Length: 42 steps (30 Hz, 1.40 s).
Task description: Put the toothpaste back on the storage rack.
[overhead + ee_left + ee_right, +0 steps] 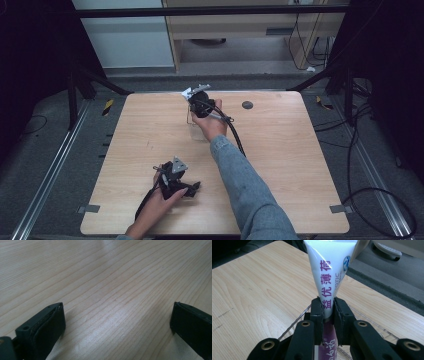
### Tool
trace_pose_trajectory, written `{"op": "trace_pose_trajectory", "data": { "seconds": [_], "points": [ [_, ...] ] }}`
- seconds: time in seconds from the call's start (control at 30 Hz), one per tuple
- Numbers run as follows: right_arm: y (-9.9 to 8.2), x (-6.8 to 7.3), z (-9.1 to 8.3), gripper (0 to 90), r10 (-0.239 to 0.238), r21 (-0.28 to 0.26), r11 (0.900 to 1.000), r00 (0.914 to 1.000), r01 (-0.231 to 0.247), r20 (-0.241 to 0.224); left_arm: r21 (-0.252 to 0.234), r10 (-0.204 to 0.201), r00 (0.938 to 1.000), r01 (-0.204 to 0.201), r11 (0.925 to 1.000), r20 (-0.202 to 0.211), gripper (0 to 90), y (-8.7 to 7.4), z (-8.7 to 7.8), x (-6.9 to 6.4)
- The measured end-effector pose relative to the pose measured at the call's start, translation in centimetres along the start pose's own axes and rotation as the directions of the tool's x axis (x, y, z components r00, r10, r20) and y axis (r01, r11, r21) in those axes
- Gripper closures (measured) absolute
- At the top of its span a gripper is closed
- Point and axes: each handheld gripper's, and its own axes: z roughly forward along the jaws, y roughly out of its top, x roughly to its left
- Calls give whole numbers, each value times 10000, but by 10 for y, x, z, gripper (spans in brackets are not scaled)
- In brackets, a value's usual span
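- The right gripper [328, 312] is pinching a white tube [332, 270] between its fingers [317, 315], clamping across the tube's narrow waist where the white body meets the purple band; the jaws are standing almost closed on it.
- The tube is fanning out wider beyond the fingers, toward its flat end, so it is probably a soft, squeezable plastic tube, light, with a glossy skin that could be slipping under a loose hold.
- A firm pinch at this thin part is looking right; squeezing the fuller body would likely be denting it or pushing paste about.
- Beneath the tube a clear container [294, 326] is sitting on the counter [249, 290], and the tube's lower end seems to be reaching into it.
- Well apart from the tube, the left gripper [117, 322] is hovering low over the counter with fingers [47, 327] spread wide and nothing between them.
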Motion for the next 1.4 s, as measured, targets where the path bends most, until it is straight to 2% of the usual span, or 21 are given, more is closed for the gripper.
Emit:
{"op": "trace_pose_trajectory", "data": {
  "seconds": [0.27, 0.83, 1.13, 1.4],
  "points": [
    [-1, 1, -5, 767, 24, 8, 10000, 9999, -24, -103, -2, 3, 10000, -3, 10000, -4, 0, 0, 0, 0],
    [-5, -5, -37, 778, -87, -73, 9999, 9999, 86, -147, -23, 2, 10000, -2, 10000, 23, 0, 0, 1, 0],
    [-7, -13, -49, 775, -171, -34, 9998, 9998, 171, -62, -26, 0, 10000, 0, 10000, 22, 0, 0, 1, 0],
    [-12, -23, -60, 749, -22, 138, 9999, 10000, 22, -3, -28, -7, 10000, 7, 10000, 17, 0, 1, 1, 0]
  ]
}}
